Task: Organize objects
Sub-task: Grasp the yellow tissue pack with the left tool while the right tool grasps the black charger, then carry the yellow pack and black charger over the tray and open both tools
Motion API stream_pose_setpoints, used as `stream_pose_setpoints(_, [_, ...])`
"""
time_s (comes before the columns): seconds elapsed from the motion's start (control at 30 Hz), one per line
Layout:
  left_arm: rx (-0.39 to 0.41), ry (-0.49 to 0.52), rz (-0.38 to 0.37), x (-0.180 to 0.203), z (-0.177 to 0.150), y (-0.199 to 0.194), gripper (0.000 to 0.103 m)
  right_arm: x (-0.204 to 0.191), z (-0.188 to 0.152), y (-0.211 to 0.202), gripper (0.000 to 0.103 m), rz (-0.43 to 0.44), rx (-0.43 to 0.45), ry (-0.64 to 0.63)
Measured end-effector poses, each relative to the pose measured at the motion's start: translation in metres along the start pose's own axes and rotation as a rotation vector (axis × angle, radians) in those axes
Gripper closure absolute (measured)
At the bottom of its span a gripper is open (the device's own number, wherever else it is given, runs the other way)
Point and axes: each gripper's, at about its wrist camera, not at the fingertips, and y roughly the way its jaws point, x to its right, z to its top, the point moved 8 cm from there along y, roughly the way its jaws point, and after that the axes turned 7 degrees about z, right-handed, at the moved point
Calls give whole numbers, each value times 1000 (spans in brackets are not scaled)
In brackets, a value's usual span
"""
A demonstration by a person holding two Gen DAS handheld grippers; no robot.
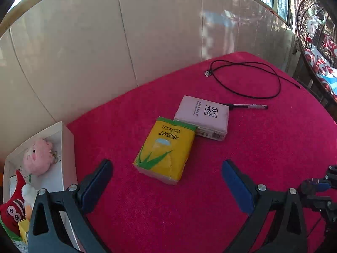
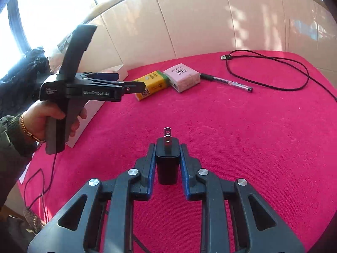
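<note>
Left wrist view: the left claw (image 1: pixel 166 178) stands wide open with nothing between its blue-padded fingers (image 1: pixel 96 186), above the red tabletop (image 1: pixel 263 147). Just ahead of it lies a yellow tissue pack (image 1: pixel 165 149), its far corner touching a pink tissue pack (image 1: pixel 203 118). A pen (image 1: pixel 247 106) lies with one end against the pink pack's far corner. Beyond, near the far edge, a black USB cable (image 1: pixel 248 78) lies in a loose loop. At the left edge of the tabletop sits a white box (image 1: pixel 68 145) containing a pink plush toy (image 1: pixel 38 158) and a red plush toy (image 1: pixel 13 208). Part of the right claw (image 1: pixel 320 185) shows at the right border. Right wrist view: the right claw (image 2: pixel 167 166) is closed upon a black charger plug (image 2: pixel 167 162), gripped by its sides with the two metal prongs pointing forward, held over the tabletop (image 2: pixel 252 147). The person's left hand (image 2: pixel 48 118) holds the left claw (image 2: pixel 128 84) up at the left, beside the white box (image 2: pixel 92 109). The yellow tissue pack (image 2: pixel 151 86), pink tissue pack (image 2: pixel 183 78), pen (image 2: pixel 226 82) and USB cable (image 2: pixel 269 69) lie across the far part of the tabletop.
</note>
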Motion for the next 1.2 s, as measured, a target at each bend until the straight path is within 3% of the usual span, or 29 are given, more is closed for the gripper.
stream_pose_setpoints(0.1, [-26, 18, 36, 6, 4, 22, 0, 5, -1, -6, 82, 13, 16, 17])
stream_pose_setpoints(0.27, [-59, -33, 46, 4, 6, 40, 4, 5, -1, -20, 82, 21, 31, 13])
stream_pose_setpoints(0.37, [-35, -36, 33, 9, 8, 37, 37, 1, 0, -31, 83, 17, 40, -4])
stream_pose_setpoints(0.4, [-34, -39, 30, 10, 8, 35, 55, 0, 1, -34, 83, 14, 42, -9])
stream_pose_setpoints(0.53, [-8, -41, 52, 10, 5, 23, 55, -3, 8, -49, 83, 1, 66, -19])
stream_pose_setpoints(0.7, [70, -130, 29, 7, -13, -16, 56, -12, 23, -64, 82, -2, 122, -26])
stream_pose_setpoints(0.9, [207, -137, 89, 9, -31, -94, 56, -37, 42, -66, 82, -27, 161, -52])
stream_pose_setpoints(1.0, [231, -193, 114, 0, -38, -129, 56, -53, 50, -61, 82, -41, 174, -78])
stream_pose_setpoints(1.2, [263, -278, 242, -36, -61, -176, 55, -84, 67, -50, 82, -61, 191, -129])
